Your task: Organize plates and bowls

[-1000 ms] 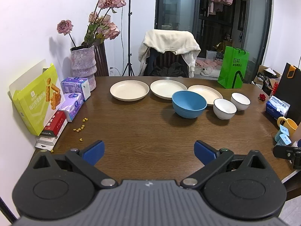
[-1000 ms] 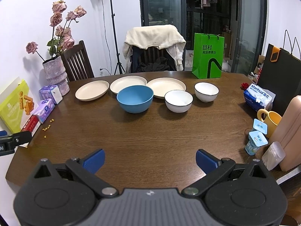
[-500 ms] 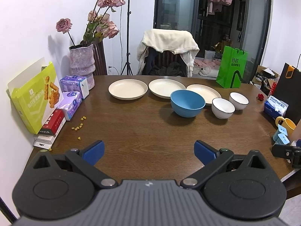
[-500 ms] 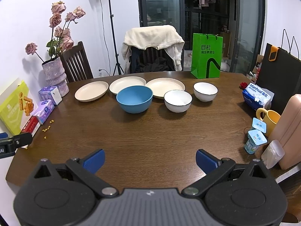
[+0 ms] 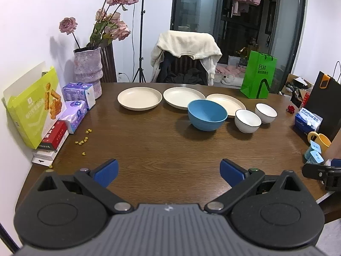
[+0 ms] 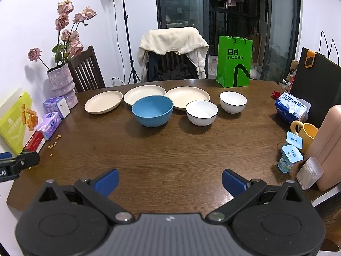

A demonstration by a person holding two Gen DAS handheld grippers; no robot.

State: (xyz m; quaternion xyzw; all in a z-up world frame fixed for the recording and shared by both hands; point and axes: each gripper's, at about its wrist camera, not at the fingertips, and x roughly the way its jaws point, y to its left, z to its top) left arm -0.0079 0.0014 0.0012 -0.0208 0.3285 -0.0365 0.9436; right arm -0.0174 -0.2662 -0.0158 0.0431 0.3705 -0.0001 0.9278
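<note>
Well ahead of both grippers, left (image 5: 168, 171) and right (image 6: 169, 181), each with jaws spread wide and empty over the table (image 6: 170, 149), stand three plates (image 6: 103, 102) in a row, with a blue bowl (image 6: 152, 111) and two white bowls (image 6: 201, 112) just nearer.

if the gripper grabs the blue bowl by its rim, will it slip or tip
The blue bowl looks smooth and matte, probably plastic, so likely light and not brittle. Its rim is thin and its wall curves to a narrower base, so a one-sided pinch may let it swing or tilt. Pushed, it should slide on the smooth table.
</note>
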